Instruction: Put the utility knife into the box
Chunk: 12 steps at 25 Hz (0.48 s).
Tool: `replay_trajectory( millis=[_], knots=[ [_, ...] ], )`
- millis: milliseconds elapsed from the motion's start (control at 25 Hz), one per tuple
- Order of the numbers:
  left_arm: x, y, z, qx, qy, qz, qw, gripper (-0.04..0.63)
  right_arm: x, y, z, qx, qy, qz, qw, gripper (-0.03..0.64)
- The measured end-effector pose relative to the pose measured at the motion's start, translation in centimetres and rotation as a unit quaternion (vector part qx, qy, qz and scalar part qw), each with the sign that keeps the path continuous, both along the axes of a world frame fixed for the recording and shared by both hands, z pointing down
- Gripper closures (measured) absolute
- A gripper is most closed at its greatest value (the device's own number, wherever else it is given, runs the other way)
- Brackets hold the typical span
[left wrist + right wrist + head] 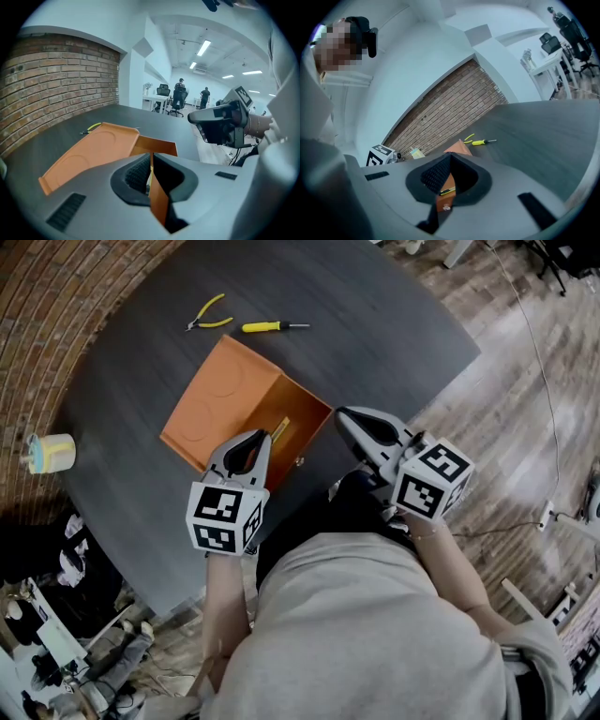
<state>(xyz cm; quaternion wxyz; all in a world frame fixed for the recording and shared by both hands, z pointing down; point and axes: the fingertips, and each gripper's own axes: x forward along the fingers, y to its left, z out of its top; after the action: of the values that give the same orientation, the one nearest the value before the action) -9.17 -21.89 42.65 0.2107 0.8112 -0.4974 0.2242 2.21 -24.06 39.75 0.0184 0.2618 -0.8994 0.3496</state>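
Hovering at the orange box's (pixel 302 407) near edge, your left gripper (pixel 257 439) and right gripper (pixel 343 415) are pinched together, empty; the utility knife (pixel 279 430) lies inside.

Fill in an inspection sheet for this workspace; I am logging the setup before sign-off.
Surface: dark round table on a wood floor.
Job's things: orange box, lid open; utility knife inside.
Clutter: pliers, screwdriver, tape roll.
Grippers: left tool shut, over the box's near wall; right tool shut, beside the box.
Cables: white cable on the floor, right.
Surroundings: brick wall; distant people at desks.
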Motion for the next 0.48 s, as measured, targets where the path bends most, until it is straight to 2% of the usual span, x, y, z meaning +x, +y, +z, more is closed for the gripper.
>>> replay_trajectory(
  millis=[160,360,480],
  knots=[
    [-0.9,-0.1,-0.5,0.013,-0.005,-0.015,0.9998,0.56,-0.2,0.4,0.1,0.003,0.005,-0.006,1.0,0.611],
    [-1.7,-0.9,-2.6,0.062,0.002,-0.058,0.9964,0.565,0.5,0.4,-0.2,0.008,0.008,0.001,1.0,0.611],
    [-1.6,-1.2,-3.5,0.079,0.002,-0.061,0.9951,0.568,0.7,0.1,-0.5,0.012,0.006,0.006,1.0,0.611]
  ],
)
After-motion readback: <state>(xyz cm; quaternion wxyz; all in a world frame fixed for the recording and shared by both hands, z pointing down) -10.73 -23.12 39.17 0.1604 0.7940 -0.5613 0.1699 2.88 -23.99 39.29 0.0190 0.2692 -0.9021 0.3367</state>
